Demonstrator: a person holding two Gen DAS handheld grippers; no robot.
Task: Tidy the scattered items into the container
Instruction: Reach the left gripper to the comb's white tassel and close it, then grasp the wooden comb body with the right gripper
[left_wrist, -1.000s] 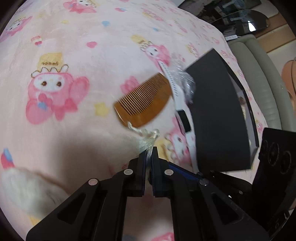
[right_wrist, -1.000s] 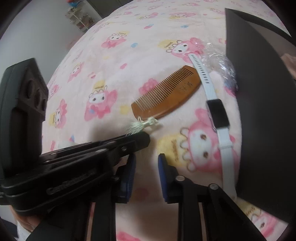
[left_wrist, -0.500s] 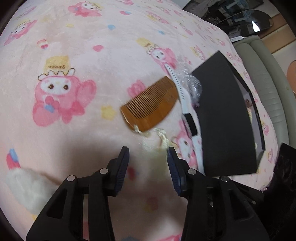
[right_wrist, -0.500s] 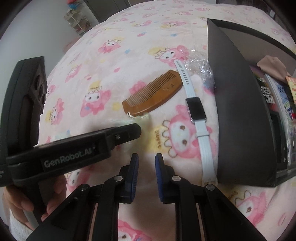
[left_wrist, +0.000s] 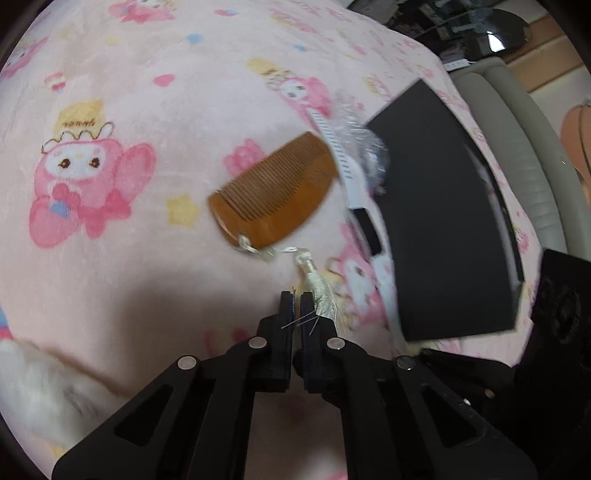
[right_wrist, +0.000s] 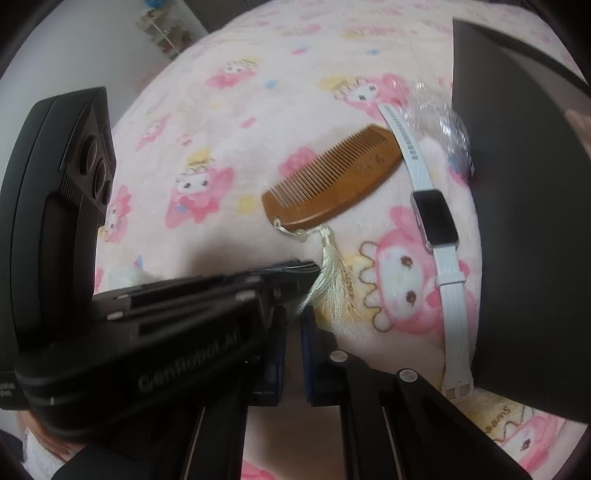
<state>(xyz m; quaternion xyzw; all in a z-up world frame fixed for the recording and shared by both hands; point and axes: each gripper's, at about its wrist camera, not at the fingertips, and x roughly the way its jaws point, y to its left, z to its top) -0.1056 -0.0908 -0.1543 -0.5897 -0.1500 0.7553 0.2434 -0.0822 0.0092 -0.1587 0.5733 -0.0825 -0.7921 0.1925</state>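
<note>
Both grippers' fingers (left_wrist: 286, 310) closed from half a second ago; comb (left_wrist: 273, 194) swung slightly.

We see a wooden comb (right_wrist: 332, 181) with a smooth, faintly glossy brown finish, its silky pale thread tassel (right_wrist: 330, 284) lying on the soft, fuzzy pink plush blanket (left_wrist: 147, 92). Just right of the comb, the watch (right_wrist: 436, 218) has a ribbed white rubbery strap and glossy black face, with crinkly clear plastic wrap (right_wrist: 443, 122) beside it. Right of those, the container (left_wrist: 443, 206) looks matt black, and our left gripper (left_wrist: 295, 306) is matt black plastic with shiny metal rivets
</note>
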